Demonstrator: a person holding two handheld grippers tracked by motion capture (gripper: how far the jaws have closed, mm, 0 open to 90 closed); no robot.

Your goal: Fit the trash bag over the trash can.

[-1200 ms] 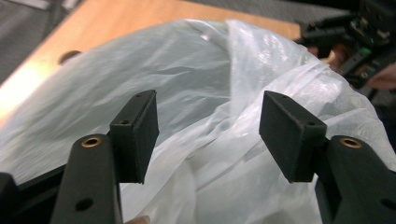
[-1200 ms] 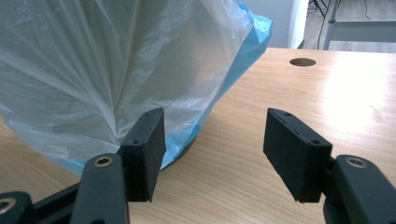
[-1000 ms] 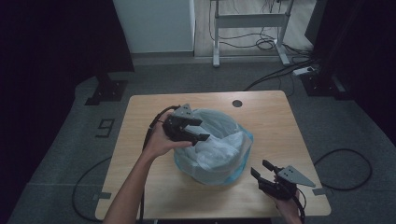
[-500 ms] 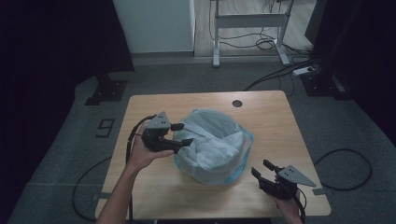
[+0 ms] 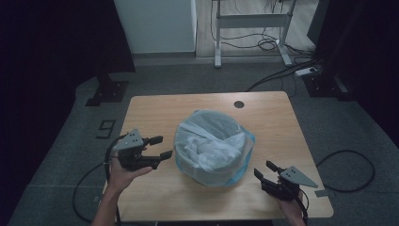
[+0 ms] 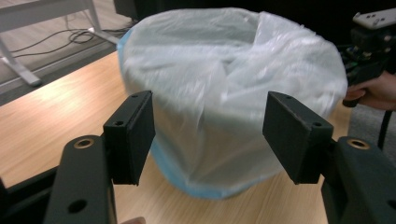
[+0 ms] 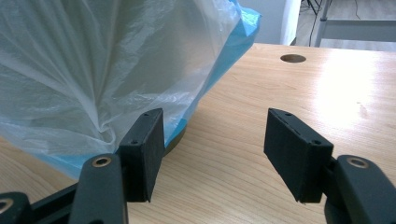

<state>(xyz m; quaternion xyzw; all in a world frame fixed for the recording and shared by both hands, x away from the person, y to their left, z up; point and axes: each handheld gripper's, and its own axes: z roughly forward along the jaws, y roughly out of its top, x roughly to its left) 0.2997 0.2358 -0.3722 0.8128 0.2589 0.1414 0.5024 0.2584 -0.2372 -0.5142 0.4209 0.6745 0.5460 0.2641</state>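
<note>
A round bin (image 5: 214, 146) lined with a translucent white bag over a blue one stands in the middle of the wooden table (image 5: 155, 110). My left gripper (image 5: 164, 146) hovers just left of the bin, open and empty, its jaws pointing at the bag. In the left gripper view the bin (image 6: 224, 84) sits beyond the left gripper (image 6: 210, 135), apart from both pads. My right gripper (image 5: 263, 168) rests near the table's front right corner, open with nothing between its jaws. In the right gripper view the bag (image 7: 93, 70) hangs to the left of the right gripper (image 7: 215, 149).
A cable hole (image 5: 239, 104) sits near the table's far edge. Beyond the table are a white cabinet (image 5: 155, 23), a desk frame (image 5: 249, 28) and floor cables. Bare wood (image 7: 289, 93) lies right of the bin. The other hand's gripper (image 6: 369, 51) shows behind the bin.
My left gripper has drawn back from the bin's top left rim, moving left and toward the near edge, and now stands beside the bin. The right gripper has kept still.
</note>
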